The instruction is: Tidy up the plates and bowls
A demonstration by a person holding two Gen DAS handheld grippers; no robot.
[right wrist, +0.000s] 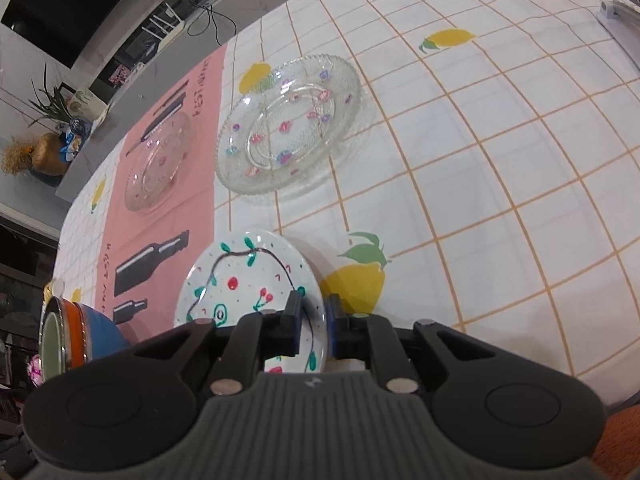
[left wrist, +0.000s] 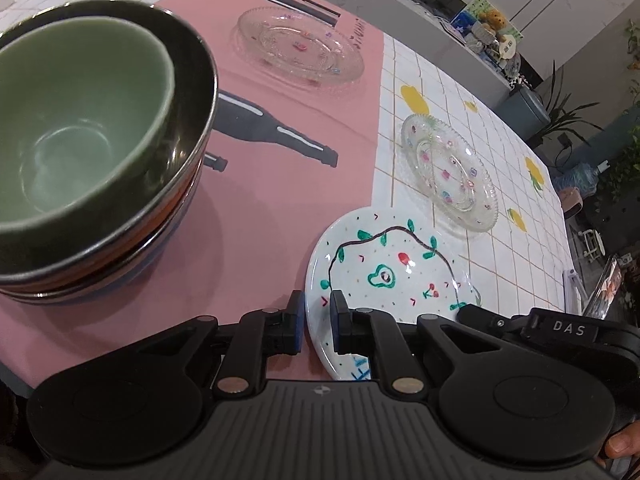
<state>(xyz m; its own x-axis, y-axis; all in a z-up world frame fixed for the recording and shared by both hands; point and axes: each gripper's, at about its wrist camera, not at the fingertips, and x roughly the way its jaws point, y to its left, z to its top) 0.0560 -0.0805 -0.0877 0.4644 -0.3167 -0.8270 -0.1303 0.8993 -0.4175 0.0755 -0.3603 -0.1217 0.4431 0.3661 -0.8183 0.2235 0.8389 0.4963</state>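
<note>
A white painted plate (left wrist: 392,264) (right wrist: 248,280) with a green vine and cherries lies at the seam between the pink mat and the checked cloth. My left gripper (left wrist: 318,316) is shut on its left rim. My right gripper (right wrist: 314,316) straddles the opposite rim, pads slightly apart and loose on it; its black finger (left wrist: 480,314) shows at the plate's right edge. A pale green bowl (left wrist: 80,120) nests in a dark bowl (left wrist: 192,92) atop an orange and a blue bowl (right wrist: 72,340), at the left. Two clear glass plates lie farther off: one (left wrist: 300,46) (right wrist: 160,168) on the mat, one (left wrist: 450,172) (right wrist: 288,128) on the cloth.
The pink mat (left wrist: 280,184) has black bottle prints. The white checked tablecloth (right wrist: 480,160) with lemons spreads to the right. A metal bar (right wrist: 620,20) lies near the far right table edge. A counter with plants and cables runs behind the table.
</note>
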